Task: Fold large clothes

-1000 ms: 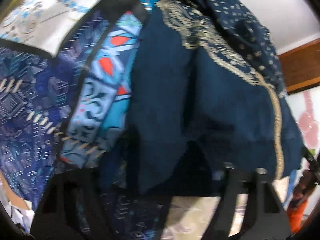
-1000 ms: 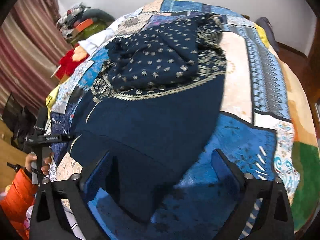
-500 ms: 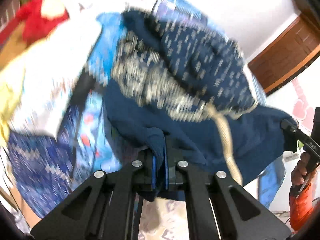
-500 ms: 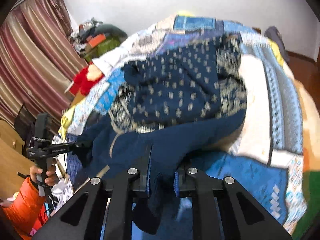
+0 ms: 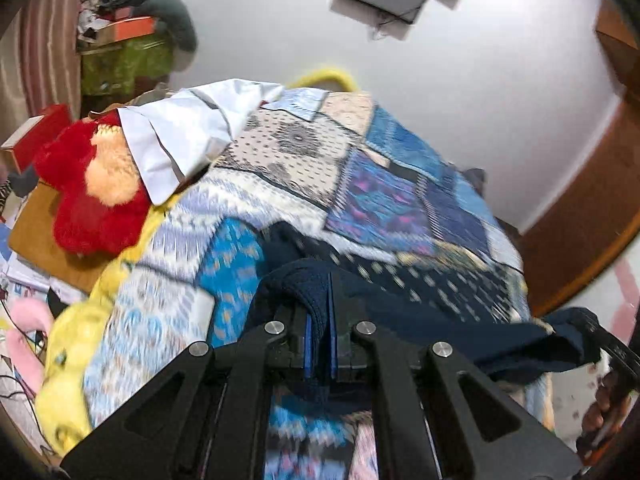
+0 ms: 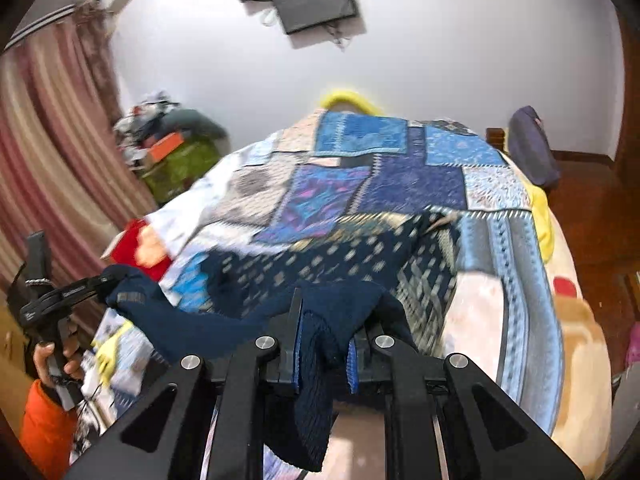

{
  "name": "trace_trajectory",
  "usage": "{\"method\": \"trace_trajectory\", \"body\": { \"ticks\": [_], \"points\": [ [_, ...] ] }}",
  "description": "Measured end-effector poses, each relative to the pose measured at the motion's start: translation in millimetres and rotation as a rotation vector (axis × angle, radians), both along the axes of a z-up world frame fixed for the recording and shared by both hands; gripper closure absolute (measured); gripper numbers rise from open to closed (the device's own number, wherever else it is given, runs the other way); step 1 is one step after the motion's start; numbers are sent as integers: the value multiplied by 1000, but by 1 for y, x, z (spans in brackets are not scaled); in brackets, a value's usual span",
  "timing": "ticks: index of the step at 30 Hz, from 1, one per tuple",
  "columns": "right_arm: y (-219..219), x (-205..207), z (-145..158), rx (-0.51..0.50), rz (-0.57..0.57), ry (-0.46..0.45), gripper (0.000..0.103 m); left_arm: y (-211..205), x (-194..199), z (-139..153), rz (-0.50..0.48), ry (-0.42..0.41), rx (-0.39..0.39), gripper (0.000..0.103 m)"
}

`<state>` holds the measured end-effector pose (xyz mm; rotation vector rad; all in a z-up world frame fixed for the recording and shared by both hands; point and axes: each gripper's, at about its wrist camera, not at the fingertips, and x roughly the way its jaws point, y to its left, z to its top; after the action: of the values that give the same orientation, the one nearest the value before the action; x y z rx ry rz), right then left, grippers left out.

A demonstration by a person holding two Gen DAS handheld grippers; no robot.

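Left gripper (image 5: 319,344), jaws clamped on a corner of the navy garment (image 5: 400,312); right gripper (image 6: 324,356), jaws likewise clamped on another corner. The garment's plain hem stretches between the 2 grippers, raised off the patchwork bedspread (image 6: 404,184), while its dotted, gold-trimmed part lies on the bed. A red plush toy (image 5: 92,196) rests at the bed's edge.

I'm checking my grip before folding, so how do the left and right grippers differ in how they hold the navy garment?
Left gripper pinches a short bunched fold; right gripper clamps a thicker bunch of the navy garment with a long tail hanging below its fingers. Left fingers sit nearly together; right fingers stand slightly wider. Both are shut on the same hem, stretched between them.
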<state>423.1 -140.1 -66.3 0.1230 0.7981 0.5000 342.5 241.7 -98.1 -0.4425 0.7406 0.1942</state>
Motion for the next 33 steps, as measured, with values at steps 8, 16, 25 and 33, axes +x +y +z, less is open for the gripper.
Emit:
{"method": "trace_trajectory", "body": {
  "ticks": [8,16,25,33],
  "points": [
    [10,125,-86,-173,-106,135,89,3,120,-119,65,274,136,96],
    [-49,160,-133,78,-47,285,89,18,136,-147,69,320,121,93],
    [-109,134,-71,-160,-264,82,89,17,130,-117,-23,405,146,72],
    [-96,72,-54,-234,-121,50,88,7,78,-40,0,235,228,19]
  ]
}}
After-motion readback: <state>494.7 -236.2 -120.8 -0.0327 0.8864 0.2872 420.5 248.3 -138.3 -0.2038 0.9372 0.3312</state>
